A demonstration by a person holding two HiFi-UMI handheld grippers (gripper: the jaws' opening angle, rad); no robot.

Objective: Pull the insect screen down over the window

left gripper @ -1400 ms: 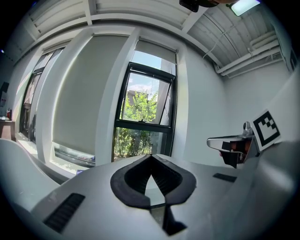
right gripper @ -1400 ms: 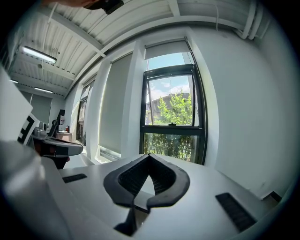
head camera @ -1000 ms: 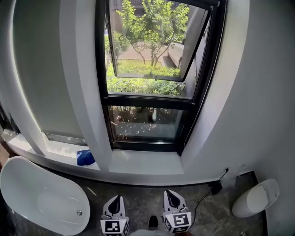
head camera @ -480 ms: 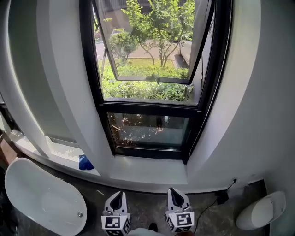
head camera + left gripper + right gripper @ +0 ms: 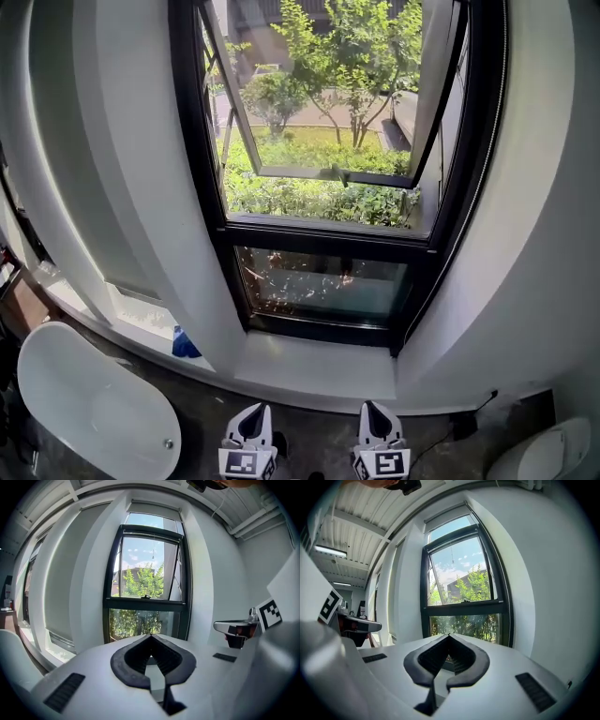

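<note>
A tall black-framed window (image 5: 328, 234) fills the wall ahead; its upper sash (image 5: 323, 103) is swung outward, and a fixed glass pane (image 5: 323, 281) sits below it. No screen covers the opening. A thin pull cord (image 5: 153, 550) hangs from the top of the frame, also visible as the cord (image 5: 451, 555) in the right gripper view. My left gripper (image 5: 253, 414) and right gripper (image 5: 373, 412) are side by side low in the head view, short of the white sill (image 5: 314, 366). Both point at the window, jaws shut and empty.
A white bathtub (image 5: 89, 403) stands at the lower left, with a blue object (image 5: 184, 345) on the ledge beside it. A white toilet (image 5: 553, 455) and a black plug with cable (image 5: 466, 422) are at the lower right. White wall columns flank the window.
Both grippers have moved forward towards the window, which now looks larger and closer. The jaws stayed shut.
</note>
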